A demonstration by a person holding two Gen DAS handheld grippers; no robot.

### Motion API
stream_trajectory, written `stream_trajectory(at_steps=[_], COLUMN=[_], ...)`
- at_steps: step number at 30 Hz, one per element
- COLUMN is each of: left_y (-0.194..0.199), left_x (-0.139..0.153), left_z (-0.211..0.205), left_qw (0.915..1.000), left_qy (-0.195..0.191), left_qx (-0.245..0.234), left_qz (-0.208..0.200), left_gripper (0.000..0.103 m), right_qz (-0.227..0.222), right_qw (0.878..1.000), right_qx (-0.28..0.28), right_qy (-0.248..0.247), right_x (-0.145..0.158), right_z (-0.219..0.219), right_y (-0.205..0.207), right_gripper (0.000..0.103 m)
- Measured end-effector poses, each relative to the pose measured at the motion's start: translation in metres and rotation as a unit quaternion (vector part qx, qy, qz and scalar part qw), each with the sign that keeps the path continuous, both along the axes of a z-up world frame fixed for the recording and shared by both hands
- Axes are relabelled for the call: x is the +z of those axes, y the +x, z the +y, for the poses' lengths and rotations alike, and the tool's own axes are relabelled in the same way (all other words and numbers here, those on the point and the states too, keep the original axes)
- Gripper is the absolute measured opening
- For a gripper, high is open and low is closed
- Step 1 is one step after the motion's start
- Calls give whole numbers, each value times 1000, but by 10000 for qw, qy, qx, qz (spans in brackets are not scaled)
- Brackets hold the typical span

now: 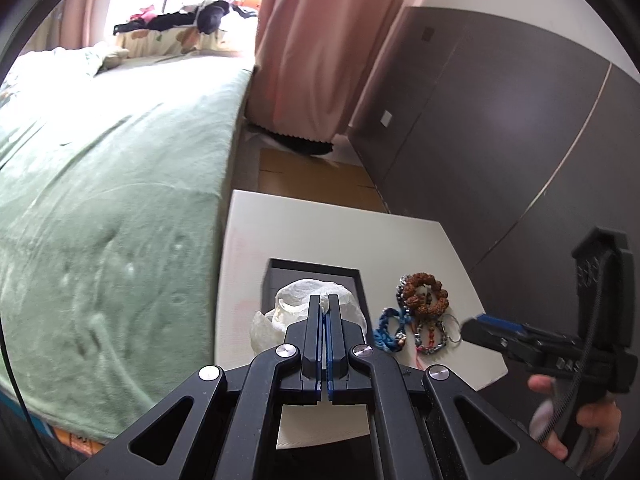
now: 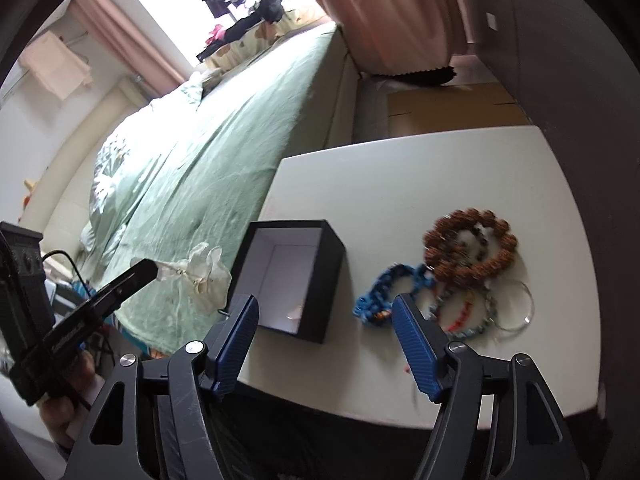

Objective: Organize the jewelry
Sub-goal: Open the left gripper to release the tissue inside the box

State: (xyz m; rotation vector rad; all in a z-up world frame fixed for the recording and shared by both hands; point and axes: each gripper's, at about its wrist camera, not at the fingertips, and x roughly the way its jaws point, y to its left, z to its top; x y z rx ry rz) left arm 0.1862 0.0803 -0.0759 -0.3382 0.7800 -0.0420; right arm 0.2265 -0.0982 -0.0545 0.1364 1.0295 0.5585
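While the bracelets (image 2: 452, 276) lie heaped on the white table (image 2: 440, 168) just ahead of the right gripper (image 2: 326, 312), whose jaws stand wide, the black box (image 2: 320, 276) sits open ahead to its left. Beyond that, the left gripper (image 1: 325, 300) pinches crumpled white tissue (image 1: 296, 300) above the box.

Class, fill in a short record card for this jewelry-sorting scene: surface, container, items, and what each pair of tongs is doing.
Surface: white table
Container: open black square box, white inside, with something small at the bottom
Items: brown knobbly bead bracelet, blue braided bracelet and thin clear ring heaped right of the box
Left tongs: shut on crumpled white tissue paper, held off the box's left side
Right tongs: open, holding nothing, near the blue bracelet
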Motion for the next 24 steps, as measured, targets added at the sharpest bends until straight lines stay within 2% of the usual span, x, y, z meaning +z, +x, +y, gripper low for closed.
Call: stream_trajectory(at_steps=[5,8,12,14,15,17,18,19,24], left_y=[20,31,39,45,46,43,42,39,32], left_x=[-13,-24,-35,-45,-48,-49,-48,-45,-30], left_z=[-22,-29,-33,-33,-32,-30,-30,-30,-36], left_qw=[9996,9993,9974,9929,9910,9898,9902,9912,9938], left_qy=[199,134,-337,-698,-832,-974,-970,-945,-807], left_qx=[-187,-232,-408,-475,-465,-414,-380,-323,-347], left_qz=[74,258,491,844,940,954,934,871,675], left_gripper=[0,0,2,5,10,29,47,60,63], right_qz=[80,137,170,210,227,279,305,329,333], right_qw=[9994,9987,9981,9976,9972,9963,9960,9956,9936], right_qx=[-338,-468,-576,-647,-685,-772,-803,-833,-997], right_qy=[95,121,110,158,181,241,266,287,418], right_x=[-7,-13,-19,-22,-24,-28,-30,-32,-37], right_z=[-34,-51,-71,-81,-85,-94,-98,-101,-120], right_y=[-12,-16,-21,-23,-24,-25,-25,-26,-30], right_gripper=[71,71,71,71,71,74,79,81,83])
